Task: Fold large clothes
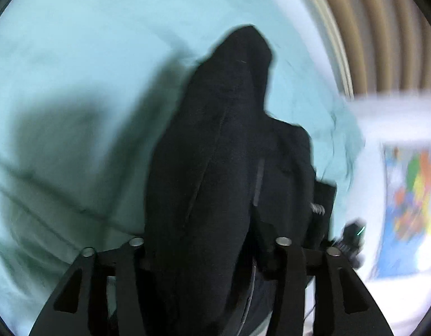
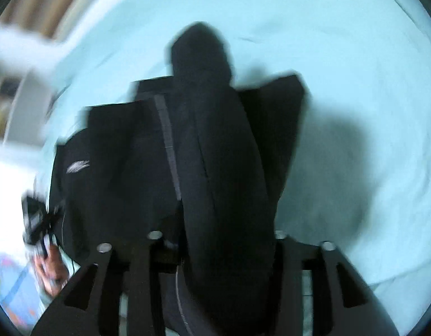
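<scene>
- A black garment (image 1: 215, 154) hangs bunched between the fingers of the left hand-held gripper (image 1: 209, 254), lifted above a pale blue bed sheet (image 1: 75, 56); the fabric fills the gap between the fingers, which appear clenched on it.
- In the right wrist view the same black garment (image 2: 215, 145) runs up through the right hand-held gripper (image 2: 218, 249), whose fingers likewise appear closed on a thick fold of the cloth.
- From both cameras the garment tapers away to a rounded, hood-like end near the middle of the picture, with the sheet behind it and a dark shadow (image 1: 61, 128) cast on the bedding beside it.
- A grey zip line (image 2: 167, 137) runs down the cloth in the right wrist view, and a small pale emblem (image 2: 78, 165) shows on the panel to its left.
- A flat flap of the garment spreads out toward the right in the right wrist view, apart from the sheet's wrinkles.
- At the right edge of the left wrist view stand beige pleated curtains (image 1: 383, 28) and a blurred, brightly coloured printed surface (image 1: 411, 196).
- A person's hand (image 2: 51, 271), blurred, appears low at the left of the right wrist view, holding the other device.
- Both views are smeared by motion blur, so fine detail of the cloth is hard to read.
</scene>
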